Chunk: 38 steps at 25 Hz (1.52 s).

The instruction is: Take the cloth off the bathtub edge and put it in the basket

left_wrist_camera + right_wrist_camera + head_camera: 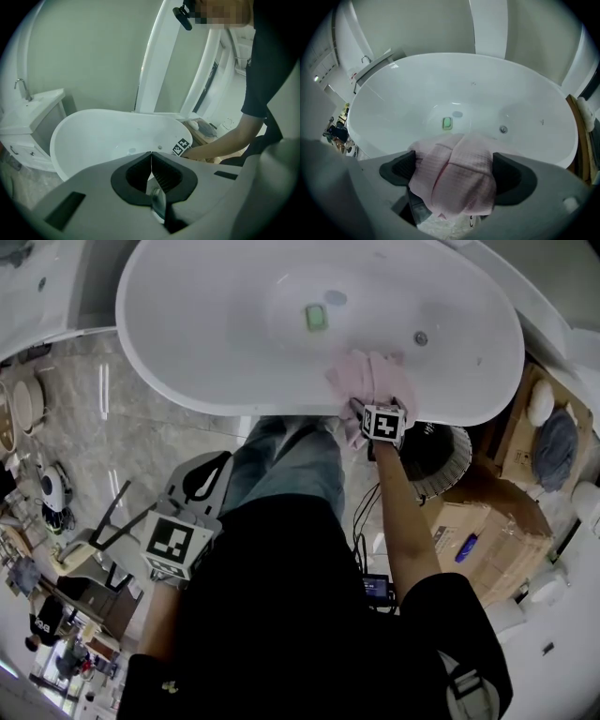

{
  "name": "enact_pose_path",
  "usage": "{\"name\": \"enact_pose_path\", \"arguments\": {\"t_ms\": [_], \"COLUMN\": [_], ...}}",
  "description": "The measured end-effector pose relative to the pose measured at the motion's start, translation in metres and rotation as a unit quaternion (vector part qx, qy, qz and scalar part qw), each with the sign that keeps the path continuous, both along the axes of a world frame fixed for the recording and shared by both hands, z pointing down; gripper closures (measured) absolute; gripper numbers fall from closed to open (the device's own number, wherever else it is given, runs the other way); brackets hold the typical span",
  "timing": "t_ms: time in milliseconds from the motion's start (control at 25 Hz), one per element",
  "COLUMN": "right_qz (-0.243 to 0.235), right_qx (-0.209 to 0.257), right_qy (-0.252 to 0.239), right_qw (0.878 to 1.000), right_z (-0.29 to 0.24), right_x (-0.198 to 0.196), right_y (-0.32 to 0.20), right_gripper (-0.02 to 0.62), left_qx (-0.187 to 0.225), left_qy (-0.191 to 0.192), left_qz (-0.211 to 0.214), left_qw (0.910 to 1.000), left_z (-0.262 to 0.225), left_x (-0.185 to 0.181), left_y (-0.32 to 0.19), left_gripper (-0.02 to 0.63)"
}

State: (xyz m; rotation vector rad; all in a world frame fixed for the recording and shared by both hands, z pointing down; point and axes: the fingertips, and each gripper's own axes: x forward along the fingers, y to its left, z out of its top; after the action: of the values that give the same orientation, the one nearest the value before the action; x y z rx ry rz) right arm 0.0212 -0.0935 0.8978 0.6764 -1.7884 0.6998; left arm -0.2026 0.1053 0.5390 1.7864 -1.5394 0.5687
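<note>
The right claw (454, 171) stands released, jaws spread wide, with the pink waffle cloth (366, 381) lying between its pads, loose and unsqueezed, draped over the near rim of the white bathtub (417, 93). A ribbed basket (459, 460) stands on the floor just behind this claw. The left claw (151, 157) is clenched on nothing, well back from the tub.

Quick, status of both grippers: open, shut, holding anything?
Left gripper: shut, nothing held.
Right gripper: open wide, with the pink cloth between its jaws.
</note>
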Motion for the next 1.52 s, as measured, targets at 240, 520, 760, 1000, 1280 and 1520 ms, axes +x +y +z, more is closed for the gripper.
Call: {"name": "enact_pose_path", "arguments": {"t_ms": [240,520,760,1000,1280,1520], "right_qz": [-0.005,-0.013,-0.008,0.001,0.011,0.027], "right_qx": [-0.007,-0.002,-0.009,0.002,0.017,0.027], "right_qy": [0.038,0.053,0.065,0.065,0.044,0.028], "right_qw": [0.999,0.998,0.998,0.998,0.999,0.999], "right_z": [-0.003,-0.007,-0.011,-0.022,-0.050,-0.084], "right_x": [0.002,-0.001,-0.002,-0.005,-0.007,-0.009], "right_y": [-0.001,0.004,0.003,0.001,0.000,-0.001], "right_gripper": [0.310,0.458,0.513,0.528,0.531,0.532], "left_qx": [0.000,0.005,0.010,0.019,0.034,0.052], "left_qy": [0.002,0.003,0.001,0.002,0.001,0.003], "left_qz": [-0.001,-0.002,-0.004,0.000,-0.004,0.000], "left_qw": [1.0000,1.0000,0.9999,0.9998,0.9994,0.9987], "left_z": [0.000,-0.003,-0.008,-0.015,-0.026,-0.038], "left_x": [-0.004,-0.007,-0.012,-0.012,-0.015,-0.012], "left_y": [0.002,0.004,0.003,0.004,0.005,-0.001], "left_gripper": [0.591,0.591,0.591,0.591,0.591,0.591]}}
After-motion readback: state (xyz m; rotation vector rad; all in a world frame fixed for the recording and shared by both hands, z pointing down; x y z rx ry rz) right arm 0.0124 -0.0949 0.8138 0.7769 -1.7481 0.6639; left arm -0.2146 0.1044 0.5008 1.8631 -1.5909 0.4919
